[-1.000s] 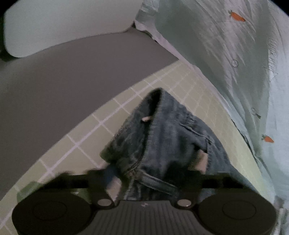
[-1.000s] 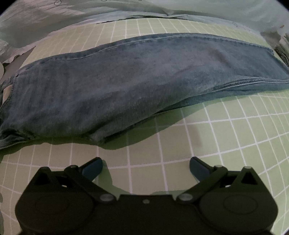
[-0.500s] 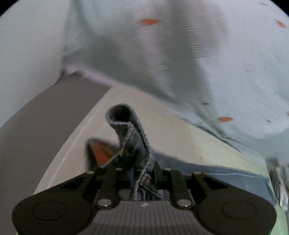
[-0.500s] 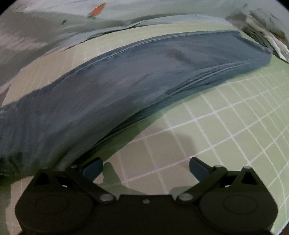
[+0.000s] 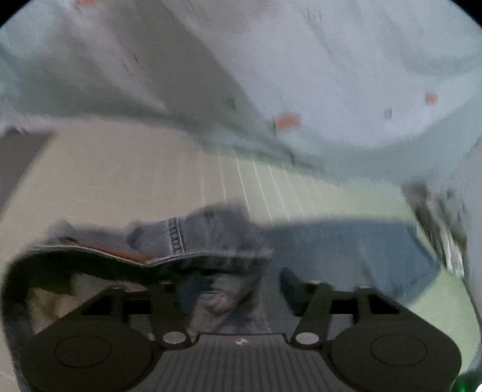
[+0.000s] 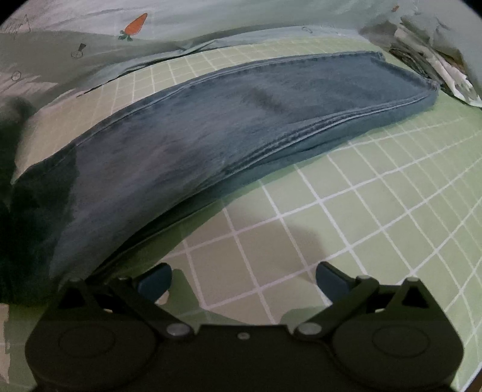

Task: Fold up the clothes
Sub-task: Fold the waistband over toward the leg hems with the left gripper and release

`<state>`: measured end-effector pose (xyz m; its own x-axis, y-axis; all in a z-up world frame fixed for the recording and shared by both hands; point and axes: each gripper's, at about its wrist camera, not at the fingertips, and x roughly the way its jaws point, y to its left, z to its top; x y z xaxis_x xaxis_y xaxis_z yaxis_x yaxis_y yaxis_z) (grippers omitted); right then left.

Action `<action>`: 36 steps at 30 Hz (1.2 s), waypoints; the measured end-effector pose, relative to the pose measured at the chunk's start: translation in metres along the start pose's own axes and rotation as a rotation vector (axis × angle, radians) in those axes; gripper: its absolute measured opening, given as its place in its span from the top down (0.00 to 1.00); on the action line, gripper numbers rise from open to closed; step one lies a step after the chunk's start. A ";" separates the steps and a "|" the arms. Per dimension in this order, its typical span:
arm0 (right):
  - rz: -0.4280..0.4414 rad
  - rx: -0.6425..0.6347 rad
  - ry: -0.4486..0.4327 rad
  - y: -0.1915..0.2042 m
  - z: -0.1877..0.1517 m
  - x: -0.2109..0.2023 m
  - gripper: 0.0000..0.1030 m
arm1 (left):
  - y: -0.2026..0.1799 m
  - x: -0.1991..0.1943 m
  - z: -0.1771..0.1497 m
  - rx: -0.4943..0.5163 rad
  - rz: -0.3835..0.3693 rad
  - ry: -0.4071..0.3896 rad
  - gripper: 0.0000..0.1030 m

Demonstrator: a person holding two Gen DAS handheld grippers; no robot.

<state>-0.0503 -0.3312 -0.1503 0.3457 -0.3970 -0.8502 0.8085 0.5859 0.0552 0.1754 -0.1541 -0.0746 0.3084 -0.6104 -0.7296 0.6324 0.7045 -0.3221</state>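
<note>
Subject of the task: a pair of blue denim jeans (image 6: 229, 126). In the right wrist view they lie folded lengthwise, leg on leg, running from the lower left of the frame to the upper right across a green gridded mat (image 6: 346, 217). The hem end sits at the upper right, near a crumpled item too unclear to identify.

Left hand-held gripper (image 5: 229, 289): the picture is heavily blurred. A bunch of denim, apparently the waistband end (image 5: 177, 241) with its stitched seam, rises between the fingers at the lower centre of the frame. The right finger stands apart from the cloth, and the left one is hidden by it. Whether the jaws are clenched on the denim cannot be told.

Right hand-held gripper (image 6: 242, 279): jaws spread wide, nothing between them. It hangs over bare mat at the lower centre, just beside the near edge of the jeans.

Surroundings: a pale sheet with carrot print (image 6: 135, 25) fills the upper part of both views, bordering the mat.

Handling assessment: denim is judged fairly heavy, soft yet thick, with high friction, and slipping is unlikely. Doubled layers will sag and may shear apart if lifted at one point. The best holds are judged to be the thick seamed edges: the waistband on one end, and the stitched side seam or hem on the other, pinching all layers together.
</note>
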 end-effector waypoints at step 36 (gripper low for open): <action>0.305 -0.085 -0.119 0.082 0.040 -0.034 0.06 | 0.159 -0.053 -0.053 -0.323 0.304 0.016 0.49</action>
<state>0.0236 -0.2978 -0.0958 0.6232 -0.2709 -0.7336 0.6180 0.7455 0.2497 0.2222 0.0095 -0.1194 0.4336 -0.3538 -0.8288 0.2589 0.9298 -0.2615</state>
